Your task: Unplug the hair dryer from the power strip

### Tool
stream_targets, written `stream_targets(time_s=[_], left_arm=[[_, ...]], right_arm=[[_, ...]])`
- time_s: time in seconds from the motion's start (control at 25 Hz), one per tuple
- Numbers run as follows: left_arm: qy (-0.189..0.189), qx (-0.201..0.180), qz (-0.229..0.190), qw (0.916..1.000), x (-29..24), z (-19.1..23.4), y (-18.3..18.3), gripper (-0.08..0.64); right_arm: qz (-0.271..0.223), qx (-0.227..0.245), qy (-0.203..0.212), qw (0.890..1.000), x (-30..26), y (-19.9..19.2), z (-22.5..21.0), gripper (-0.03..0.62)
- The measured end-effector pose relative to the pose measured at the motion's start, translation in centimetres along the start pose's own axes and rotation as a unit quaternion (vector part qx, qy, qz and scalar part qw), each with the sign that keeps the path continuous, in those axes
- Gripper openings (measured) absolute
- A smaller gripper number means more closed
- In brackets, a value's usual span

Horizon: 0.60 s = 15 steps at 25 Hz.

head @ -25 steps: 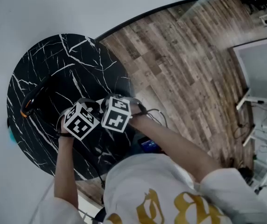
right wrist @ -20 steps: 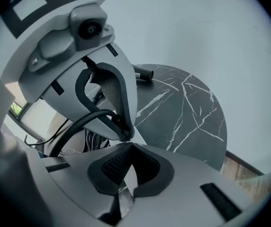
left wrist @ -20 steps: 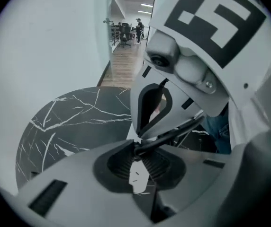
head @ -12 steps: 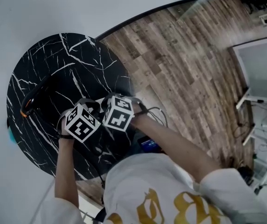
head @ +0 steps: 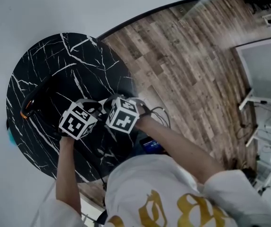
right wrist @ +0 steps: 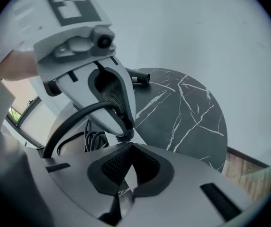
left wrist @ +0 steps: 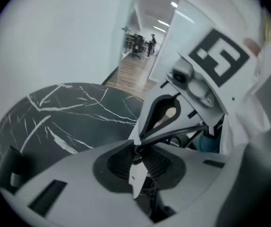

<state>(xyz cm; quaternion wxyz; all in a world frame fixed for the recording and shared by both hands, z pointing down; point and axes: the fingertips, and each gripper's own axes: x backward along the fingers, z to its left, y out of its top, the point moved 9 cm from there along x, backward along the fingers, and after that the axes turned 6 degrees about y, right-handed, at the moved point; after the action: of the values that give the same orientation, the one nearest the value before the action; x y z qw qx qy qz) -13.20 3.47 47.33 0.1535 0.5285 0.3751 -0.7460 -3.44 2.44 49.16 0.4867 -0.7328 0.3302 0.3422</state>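
Observation:
On the round black marble table (head: 93,65) the black hair dryer (head: 35,98) with an orange ring lies at the left edge. My two grippers meet tip to tip near the table's near edge. The left gripper (left wrist: 136,150) is shut on the dryer's black cord (right wrist: 78,111) close to its end. That cord loops back toward me. The right gripper (right wrist: 127,148) is shut, its tips beside the left's over a white power strip (right wrist: 139,137). In the head view the marker cubes of the left gripper (head: 78,121) and right gripper (head: 123,115) hide the plug and the strip.
A bundle of dark cables (right wrist: 95,138) lies by the strip and trails off the table's near-right edge (head: 157,112). Wooden floor (head: 183,70) lies to the right, with a white desk (head: 263,74) beyond. A white wall curves behind the table.
The left gripper has rolled a little, so its marker cube shows a different face. Both hands have stayed where they were.

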Motion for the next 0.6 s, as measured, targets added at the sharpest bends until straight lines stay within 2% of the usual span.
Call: stream_targets(time_s=[0.04,0.08,0.16,0.2,0.32,0.36,0.44,0.48,0.52,0.6], left_arm=[[-0.002,0.014,-0.005,0.9999,0.1,0.2,0.0,0.044],[0.005,0.007,-0.001,1.0,0.2,0.0,0.1,0.044],[0.028,-0.039,0.018,0.9986,0.1,-0.7,0.2,0.044],[0.03,-0.045,0.023,0.9983,0.1,-0.8,0.2,0.044],[0.002,0.011,0.008,0.9999,0.2,0.3,0.1,0.044],[0.004,0.008,0.007,0.9999,0.3,0.4,0.2,0.044],[0.028,-0.031,0.015,0.999,0.2,-0.3,0.4,0.044],[0.034,-0.039,0.021,0.9985,0.2,-0.7,0.4,0.044],[0.028,-0.025,0.021,0.9991,0.2,-0.6,0.3,0.044],[-0.004,0.036,0.002,0.9994,0.4,0.5,0.1,0.044]], right_arm=[[0.001,0.005,-0.001,1.0,0.0,-0.1,0.1,-0.002],[0.001,0.003,0.002,1.0,0.0,-0.1,0.0,-0.003],[-0.003,-0.022,0.017,1.0,0.2,-0.1,-0.3,-0.002],[-0.005,-0.031,0.018,0.999,0.3,0.0,-0.3,-0.003],[-0.006,-0.02,0.004,1.0,0.2,-0.1,-0.1,-0.003],[-0.006,-0.018,0.003,1.0,0.2,0.0,-0.1,-0.002],[-0.008,-0.026,0.01,1.0,0.2,0.1,-0.3,-0.002],[-0.008,-0.029,0.012,0.999,0.3,0.1,-0.3,-0.003],[-0.007,-0.029,0.011,0.999,0.2,0.1,-0.3,-0.003],[-0.005,-0.022,0.003,1.0,0.2,0.1,-0.2,-0.003]])
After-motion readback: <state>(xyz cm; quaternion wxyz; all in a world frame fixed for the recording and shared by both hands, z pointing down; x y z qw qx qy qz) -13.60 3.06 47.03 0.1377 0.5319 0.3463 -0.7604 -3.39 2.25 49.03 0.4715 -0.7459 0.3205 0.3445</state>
